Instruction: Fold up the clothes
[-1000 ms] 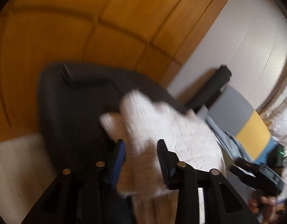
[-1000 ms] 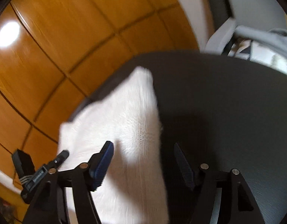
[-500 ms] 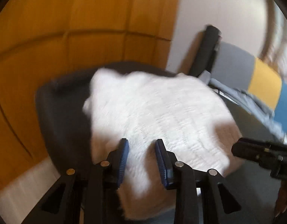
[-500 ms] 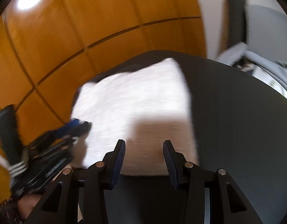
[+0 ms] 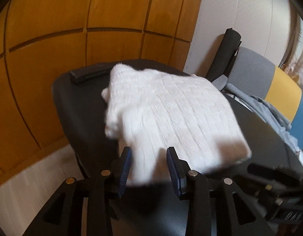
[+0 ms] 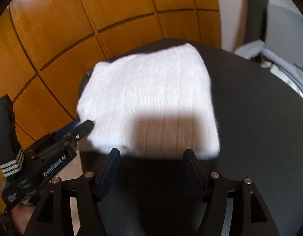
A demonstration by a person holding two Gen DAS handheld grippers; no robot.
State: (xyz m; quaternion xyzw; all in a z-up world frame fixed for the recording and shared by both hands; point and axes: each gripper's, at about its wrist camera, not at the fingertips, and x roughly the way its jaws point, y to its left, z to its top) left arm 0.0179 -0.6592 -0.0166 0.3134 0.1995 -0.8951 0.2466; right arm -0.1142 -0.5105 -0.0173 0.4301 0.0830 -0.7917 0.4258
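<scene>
White sweater [image 6: 149, 96] now lying folded flat on black table [image 6: 259, 127]. Left gripper [image 5: 148, 166] being opened, cloth edge between fingers; right gripper [image 6: 151, 167] being opened wide, nothing being held. Fold looking nearly finished.

Black table [image 5: 76, 106] – wood-panelled wall [image 5: 53, 19]

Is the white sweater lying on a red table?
No, the white sweater lies folded on a black table, with orange wooden panels behind it.
</scene>
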